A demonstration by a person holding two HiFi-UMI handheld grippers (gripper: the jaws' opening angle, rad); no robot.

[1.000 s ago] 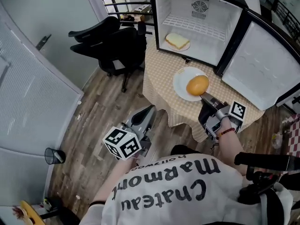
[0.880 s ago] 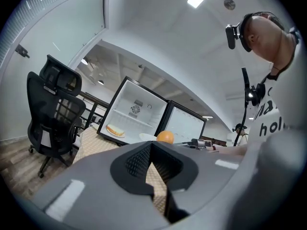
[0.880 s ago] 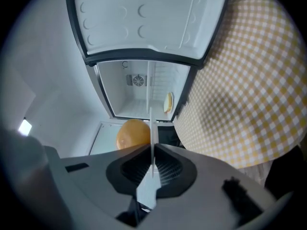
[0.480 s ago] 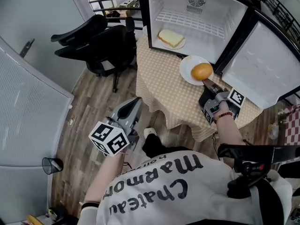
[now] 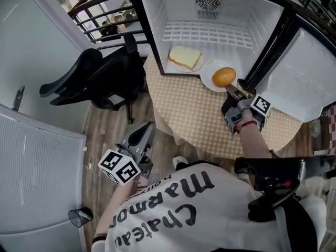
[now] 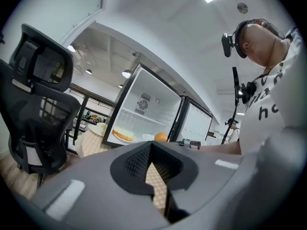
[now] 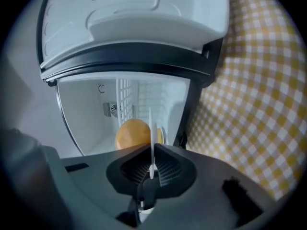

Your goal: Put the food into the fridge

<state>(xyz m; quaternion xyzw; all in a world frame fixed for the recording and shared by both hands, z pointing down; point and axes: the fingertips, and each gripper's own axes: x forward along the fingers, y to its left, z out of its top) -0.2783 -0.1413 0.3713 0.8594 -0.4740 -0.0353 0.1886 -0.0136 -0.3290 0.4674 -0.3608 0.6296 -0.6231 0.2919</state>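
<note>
A yellow-and-white checked cloth (image 5: 199,121) covers the surface. The round white plate (image 5: 208,82) bears a golden-orange bun (image 5: 224,76). The small fridge (image 5: 157,30) is white inside with a black frame. In it, the pale yellow bread slice (image 5: 185,56) has a second white plate (image 5: 195,67) beneath. The left hand-held gripper (image 5: 147,127) and the right hand-held gripper (image 5: 231,90) are grey, each with a black-and-white square-marker cube. The office chair (image 5: 113,80) is black, and the plank floor (image 5: 107,135) is grey-brown.

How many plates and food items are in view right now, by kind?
Plates: 2 (fridge plate, held plate in the right gripper)
Bread: 1
Round orange food: 1
Total: 4
</note>
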